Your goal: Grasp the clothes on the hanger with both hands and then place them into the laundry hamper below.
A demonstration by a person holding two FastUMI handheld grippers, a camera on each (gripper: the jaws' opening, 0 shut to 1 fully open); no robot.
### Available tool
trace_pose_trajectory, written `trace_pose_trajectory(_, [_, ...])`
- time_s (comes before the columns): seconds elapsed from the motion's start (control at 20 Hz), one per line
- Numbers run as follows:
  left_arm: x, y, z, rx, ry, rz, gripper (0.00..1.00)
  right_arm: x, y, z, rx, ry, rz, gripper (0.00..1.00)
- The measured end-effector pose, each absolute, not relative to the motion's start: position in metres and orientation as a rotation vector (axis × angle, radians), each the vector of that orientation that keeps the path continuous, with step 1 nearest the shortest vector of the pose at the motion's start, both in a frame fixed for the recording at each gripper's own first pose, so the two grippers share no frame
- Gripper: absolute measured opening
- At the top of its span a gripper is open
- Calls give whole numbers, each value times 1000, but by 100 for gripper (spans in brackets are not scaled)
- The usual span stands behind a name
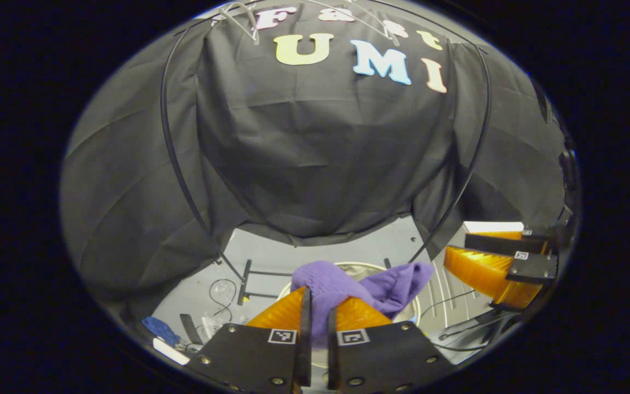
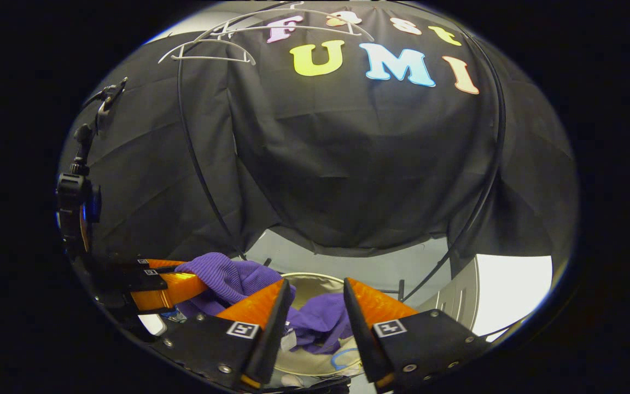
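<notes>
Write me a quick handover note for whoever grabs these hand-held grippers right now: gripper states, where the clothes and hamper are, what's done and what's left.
Left hand-held gripper: shut on the purple garment, holding it above the laundry hamper.
Right hand-held gripper: open, fingers apart over the hamper, with part of the garment draped below and between them.
White hangers hang bare up on the rack, so the garment is already off.
Done: garment taken from the hanger and brought over the hamper; one side apparently let go.
Left: open the left hand-held gripper so the garment drops fully in, then pull both clear.
</notes>
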State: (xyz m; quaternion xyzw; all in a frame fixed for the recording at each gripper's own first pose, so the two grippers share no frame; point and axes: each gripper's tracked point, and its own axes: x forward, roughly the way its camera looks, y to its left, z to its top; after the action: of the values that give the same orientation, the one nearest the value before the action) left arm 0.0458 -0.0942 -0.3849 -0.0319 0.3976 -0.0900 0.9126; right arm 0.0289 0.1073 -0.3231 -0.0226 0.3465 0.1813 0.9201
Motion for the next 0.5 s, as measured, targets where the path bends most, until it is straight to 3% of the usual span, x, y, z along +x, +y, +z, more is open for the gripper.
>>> trace_pose_trajectory(0.05, [37,-93,-388,-71,832,-178,23,27,105,-321,-55,708,369,68])
trace_pose_trajectory(0.1, [37,-91,-382,-80,798,-168,42,26,102,-319,-56,702,366,80])
trace_pose_trajectory(0.2, [44,-90,-356,-79,727,-163,81,24,97,-309,-48,682,352,92])
trace_pose_trajectory(0.25, [50,-89,-341,-67,703,-162,100,23,94,-303,-46,669,344,94])
trace_pose_trajectory(0.3, [51,-84,-329,-57,676,-160,95,24,91,-293,-44,648,335,94])
trace_pose_trajectory(0.5, [66,-76,-260,-72,549,-150,95,31,80,-239,-53,527,306,94])
